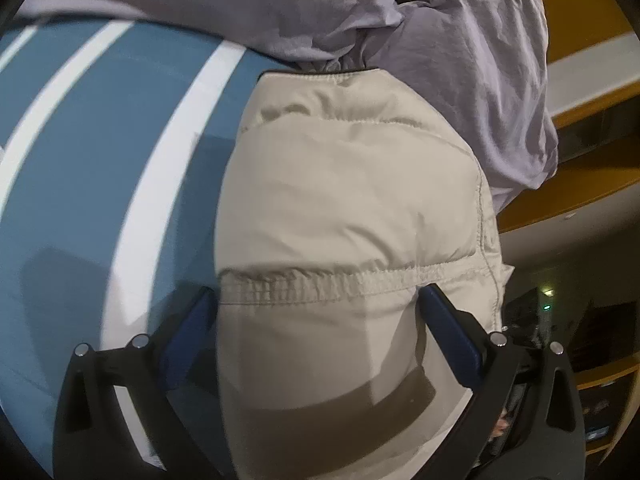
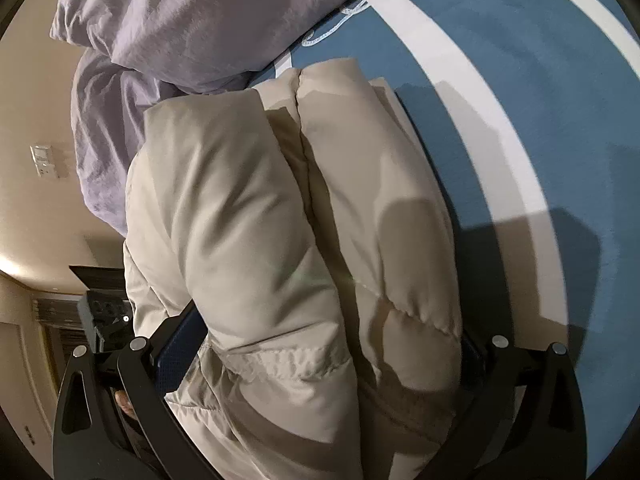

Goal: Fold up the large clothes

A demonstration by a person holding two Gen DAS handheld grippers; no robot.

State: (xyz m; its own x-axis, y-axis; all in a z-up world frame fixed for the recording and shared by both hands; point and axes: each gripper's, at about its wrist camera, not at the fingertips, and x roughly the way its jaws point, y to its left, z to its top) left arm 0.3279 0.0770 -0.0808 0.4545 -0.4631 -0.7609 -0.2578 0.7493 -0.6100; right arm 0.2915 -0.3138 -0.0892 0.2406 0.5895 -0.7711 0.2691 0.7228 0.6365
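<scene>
Cream quilted nylon bulges between both claws: the left gripper (image 1: 320,300) has its jaws spread wide around a thick wad of the puffer jacket (image 1: 352,184), pads pressed into its sides, and the right gripper (image 2: 324,340) clamps an equally bulky bundle, seemingly so the slippery padding cannot spring apart. The jacket looks already doubled over, its long axis running away from both cameras. It rests on the blue-and-white striped cover (image 1: 100,128), its far end touching a crumpled lilac garment (image 1: 460,60) beyond.
</scene>
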